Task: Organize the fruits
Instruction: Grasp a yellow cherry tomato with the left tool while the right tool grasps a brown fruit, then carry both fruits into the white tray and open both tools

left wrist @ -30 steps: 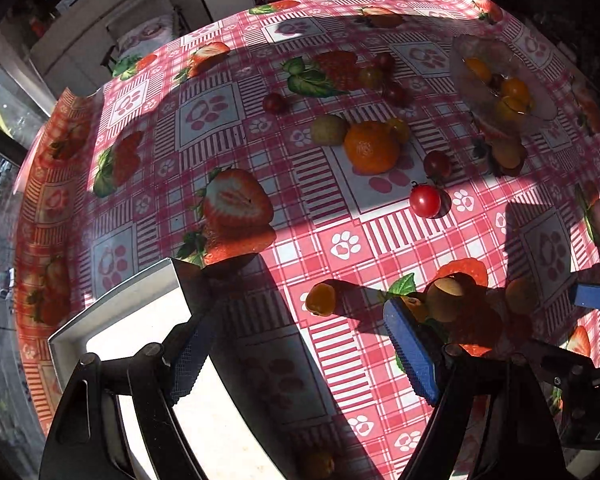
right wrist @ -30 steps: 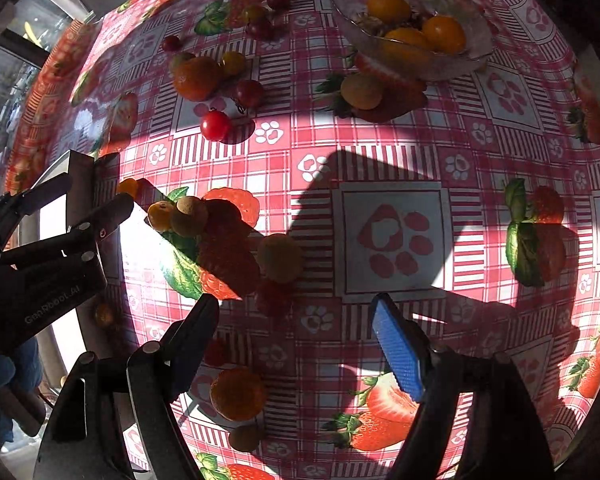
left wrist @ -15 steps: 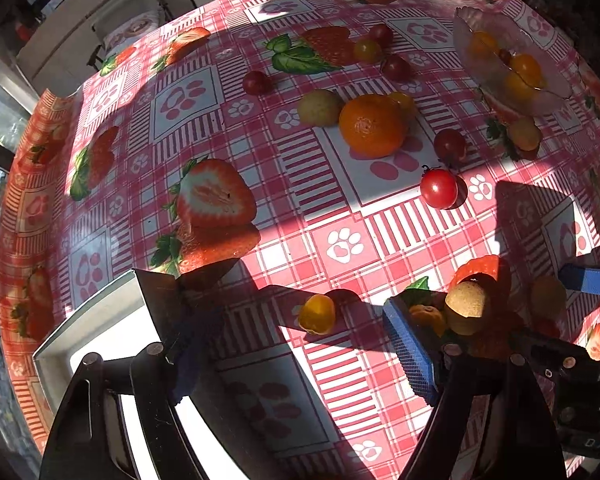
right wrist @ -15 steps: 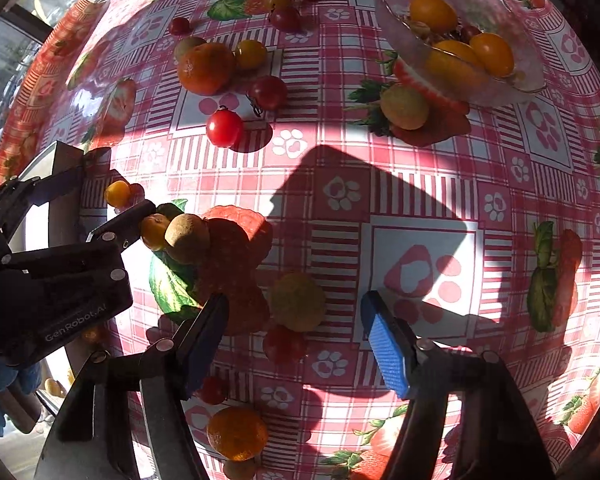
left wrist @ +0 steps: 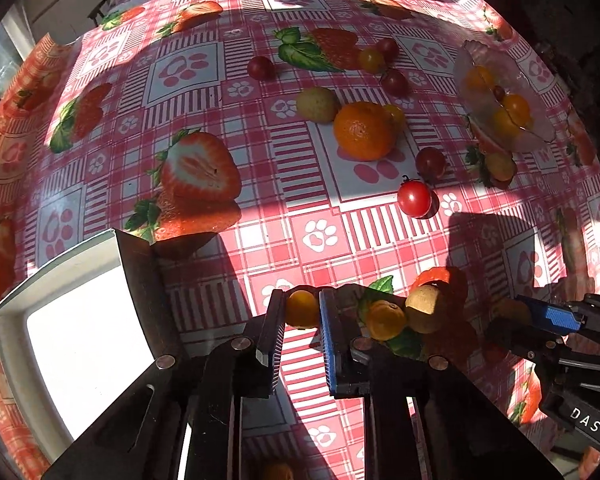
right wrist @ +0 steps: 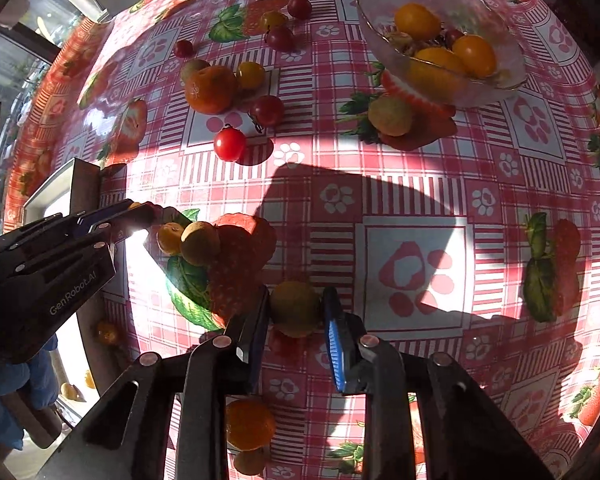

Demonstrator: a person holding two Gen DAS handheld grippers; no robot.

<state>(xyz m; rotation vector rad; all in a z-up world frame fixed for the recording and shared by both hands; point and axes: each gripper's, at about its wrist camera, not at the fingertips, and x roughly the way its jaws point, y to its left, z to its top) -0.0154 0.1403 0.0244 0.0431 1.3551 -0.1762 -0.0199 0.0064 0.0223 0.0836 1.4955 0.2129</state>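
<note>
Harsh sunlight, deep hard shadows, blown-out glare, fisheye-warped edges.

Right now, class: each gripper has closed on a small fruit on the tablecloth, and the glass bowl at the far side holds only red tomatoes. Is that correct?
Not quite. The glass bowl holds mostly yellow-orange fruits, as the right wrist view shows. The left gripper and right gripper do each bracket a small fruit on the tablecloth.

Hard sunlight and deep shadows cross the surface (left wrist: 324, 236) (strawberry-print cloth); a window (right wrist: 24, 36) glows at left.
</note>
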